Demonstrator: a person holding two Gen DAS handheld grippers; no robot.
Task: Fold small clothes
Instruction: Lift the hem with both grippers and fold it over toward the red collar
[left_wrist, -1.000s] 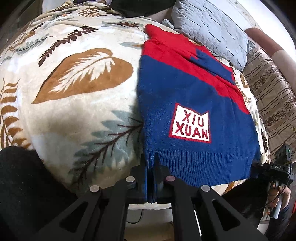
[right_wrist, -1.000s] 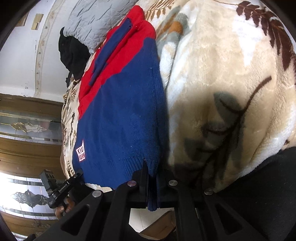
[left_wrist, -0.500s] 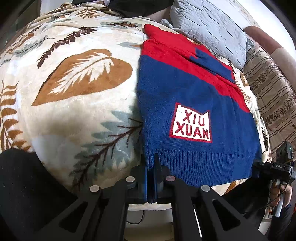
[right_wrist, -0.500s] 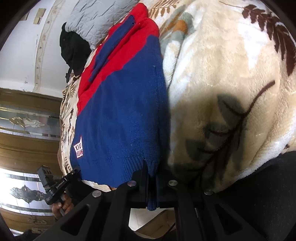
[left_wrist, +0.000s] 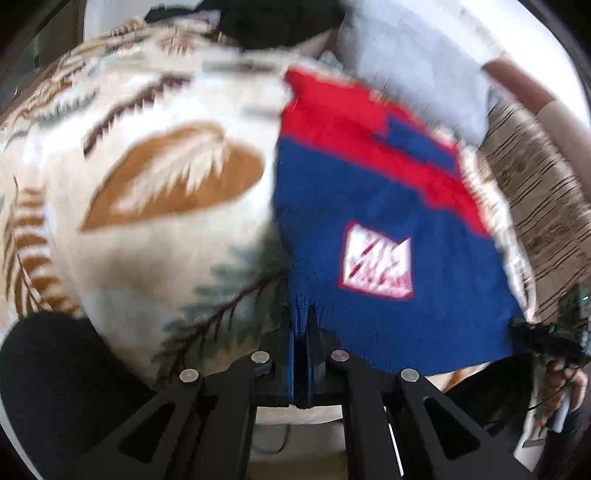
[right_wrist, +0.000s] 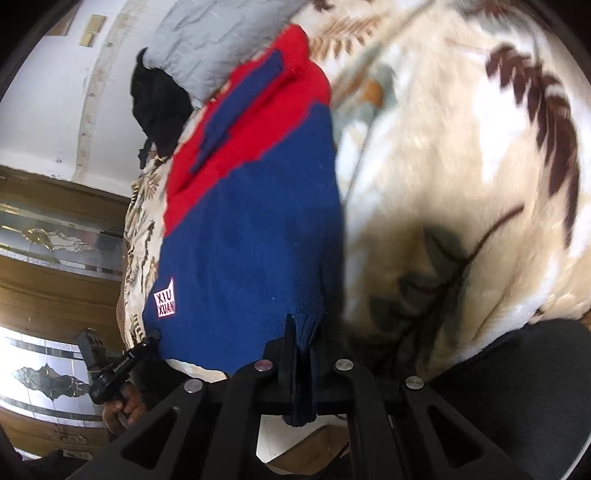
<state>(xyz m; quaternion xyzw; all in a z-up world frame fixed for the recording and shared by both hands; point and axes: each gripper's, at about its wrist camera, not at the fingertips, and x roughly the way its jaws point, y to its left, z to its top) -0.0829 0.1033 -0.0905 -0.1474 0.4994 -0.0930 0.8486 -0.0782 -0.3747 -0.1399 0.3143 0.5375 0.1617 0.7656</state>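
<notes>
A small blue and red knit sweater (left_wrist: 388, 206) with a white "XIU XUAN" patch (left_wrist: 376, 264) lies flat on a leaf-print blanket (left_wrist: 147, 221). My left gripper (left_wrist: 303, 325) is shut on the hem's left corner. My right gripper (right_wrist: 301, 332) is shut on the hem's other corner, with the sweater (right_wrist: 251, 229) stretching away from it. The right gripper also shows at the right edge of the left wrist view (left_wrist: 546, 332). The left gripper shows at the lower left of the right wrist view (right_wrist: 118, 362).
A grey quilted pillow (left_wrist: 413, 62) and a dark garment (left_wrist: 273, 22) lie beyond the sweater's collar. A striped brown cover (left_wrist: 535, 177) lies to the right. A wooden cabinet with glass panels (right_wrist: 55, 258) stands beside the bed. Dark fabric (right_wrist: 517, 387) lies at the bed's near edge.
Both grippers have lifted and pushed forward with the hem corners. The view is now blurred by motion and the sweater's near edge has risen off the blanket.
</notes>
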